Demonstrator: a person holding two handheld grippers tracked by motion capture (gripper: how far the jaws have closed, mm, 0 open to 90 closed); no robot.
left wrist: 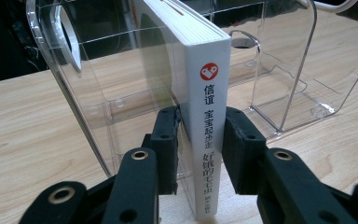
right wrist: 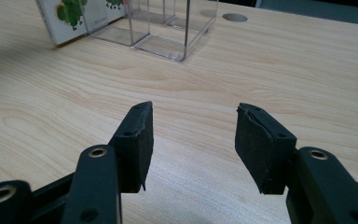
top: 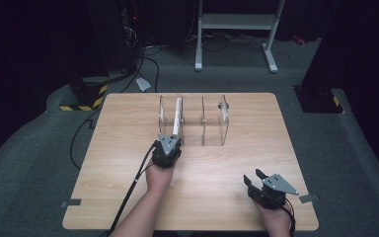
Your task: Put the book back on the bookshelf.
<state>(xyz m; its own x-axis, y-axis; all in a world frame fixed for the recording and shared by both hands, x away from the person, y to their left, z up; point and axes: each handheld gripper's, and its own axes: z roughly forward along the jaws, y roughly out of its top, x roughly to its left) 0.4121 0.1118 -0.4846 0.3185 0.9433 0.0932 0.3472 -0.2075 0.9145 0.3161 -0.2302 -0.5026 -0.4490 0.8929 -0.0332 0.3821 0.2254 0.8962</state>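
A white book (top: pixel 177 116) stands upright in the left compartment of a clear plastic organizer (top: pixel 214 131) at the far middle of the wooden table (top: pixel 123 148). My left gripper (top: pixel 172 136) reaches to the organizer's near side. In the left gripper view its jaws (left wrist: pixel 200 135) sit on either side of the book's spine (left wrist: pixel 207 93), the pads pressed against it, with the organizer's wall (left wrist: pixel 74 70) to the left. My right gripper (top: pixel 254 180) rests near the table's front right. It is open (right wrist: pixel 193 135) over bare wood, far from the organizer (right wrist: pixel 168 28) and the book's cover (right wrist: pixel 74 14).
The organizer's right compartments (left wrist: pixel 298 93) hold nothing. A black cable (top: pixel 128 192) trails from the left gripper off the front edge. Behind the table stand a white metal frame (top: pixel 237 22) and a dark base with yellow-black tape (top: pixel 86 94).
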